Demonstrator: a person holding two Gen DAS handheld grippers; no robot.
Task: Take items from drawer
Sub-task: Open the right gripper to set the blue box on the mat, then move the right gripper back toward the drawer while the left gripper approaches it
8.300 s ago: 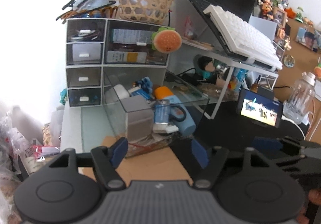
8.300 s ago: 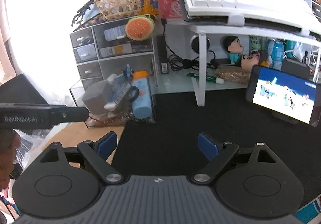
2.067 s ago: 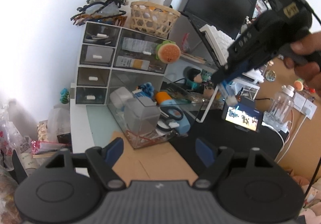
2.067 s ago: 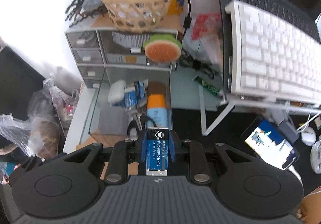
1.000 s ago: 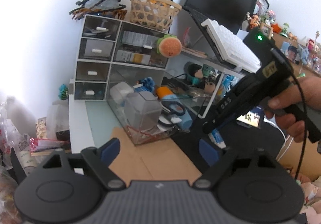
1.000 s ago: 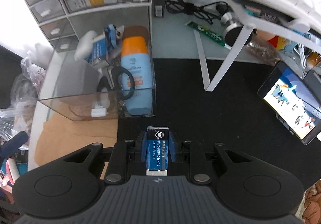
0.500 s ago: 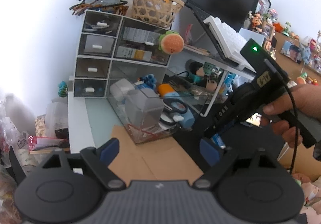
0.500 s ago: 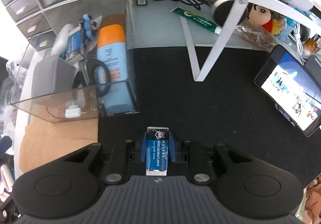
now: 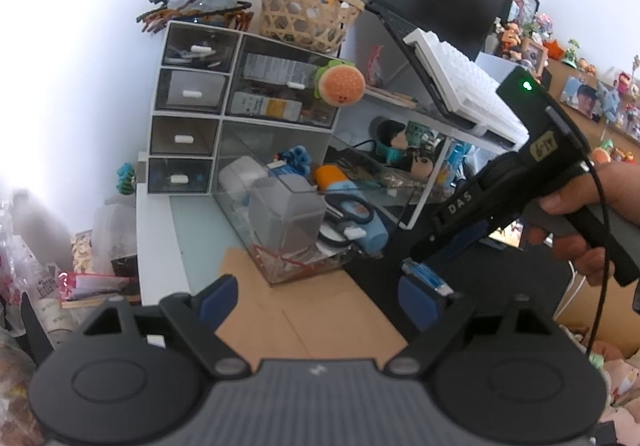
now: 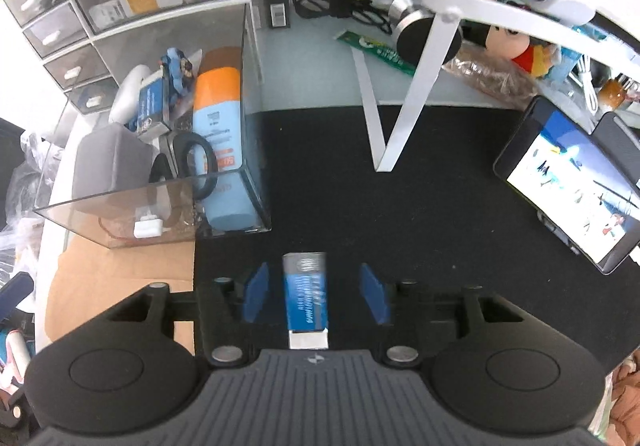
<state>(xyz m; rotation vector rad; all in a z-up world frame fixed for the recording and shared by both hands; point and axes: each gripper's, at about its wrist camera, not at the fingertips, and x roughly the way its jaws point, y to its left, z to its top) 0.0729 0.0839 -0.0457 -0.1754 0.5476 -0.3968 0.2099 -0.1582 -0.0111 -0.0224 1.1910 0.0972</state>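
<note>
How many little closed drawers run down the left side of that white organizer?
4, stacked in one column on the white organizer: top, second, third, bottom. None looks hidden.

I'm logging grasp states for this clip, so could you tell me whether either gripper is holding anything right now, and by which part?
Nothing is held. The right gripper is open, its pads clear of the blue eraser between them on the black mat. The left gripper is open and empty.

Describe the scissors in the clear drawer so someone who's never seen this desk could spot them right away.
Find the clear pulled-out drawer beside the black desk mat. The scissors lie near its front, against the blue and orange bottle. Only they have black loop handles.
</note>
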